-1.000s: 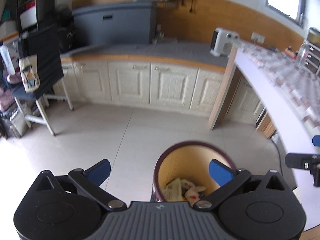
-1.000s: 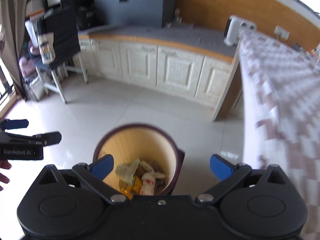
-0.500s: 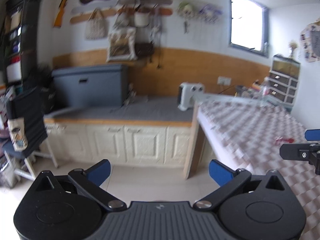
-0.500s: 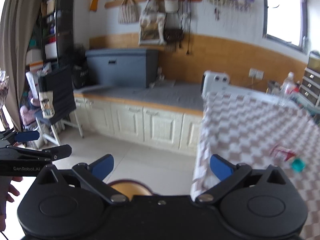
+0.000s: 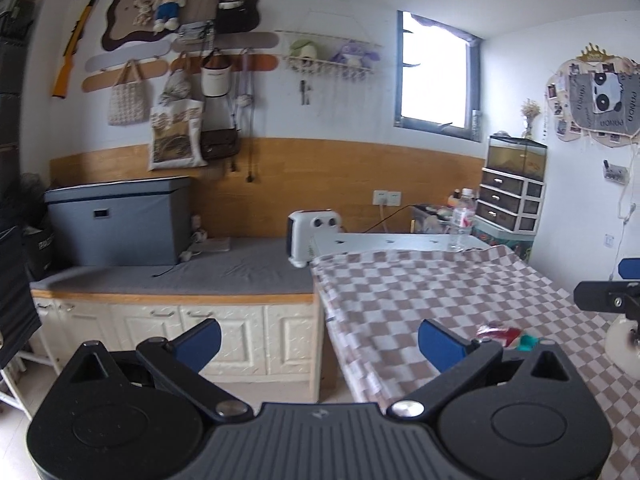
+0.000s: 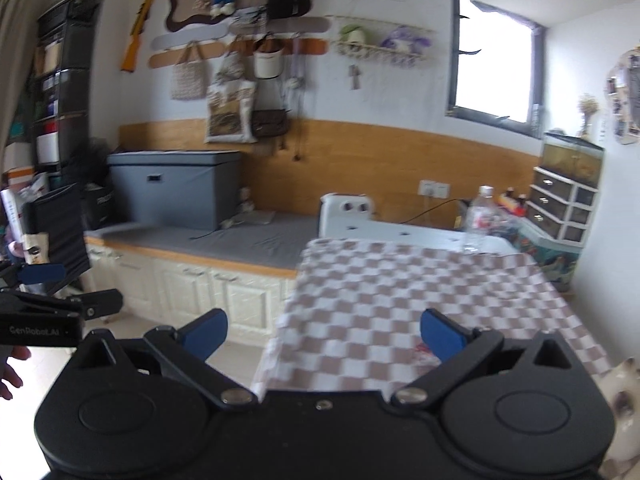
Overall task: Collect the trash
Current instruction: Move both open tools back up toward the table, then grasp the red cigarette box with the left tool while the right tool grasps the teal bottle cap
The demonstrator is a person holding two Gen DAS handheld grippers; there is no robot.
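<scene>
A red and white wrapper (image 5: 496, 330) with a small teal piece (image 5: 528, 342) beside it lies on the checkered tablecloth (image 5: 420, 292), just right of my left gripper's right finger. My left gripper (image 5: 320, 342) is open and empty, raised at the table's left edge. My right gripper (image 6: 322, 334) is open and empty above the table's near edge; a bit of the red wrapper (image 6: 420, 348) shows by its right finger. The right gripper also shows in the left wrist view (image 5: 608, 300), and the left gripper shows in the right wrist view (image 6: 60, 308). The bin is out of view.
A plastic bottle (image 5: 461, 224) stands at the table's far end. A white heater (image 5: 314, 232) and a grey box (image 5: 120, 222) sit on the low counter (image 5: 180, 276) to the left. Drawers (image 5: 512, 204) stand at the back right. A ceramic cat figure (image 6: 624, 396) is at the right edge.
Both grippers have risen and tilted up from over the bin on the floor to table height. The bin has dropped out of view and the wrapper on the tablecloth has come closer.
</scene>
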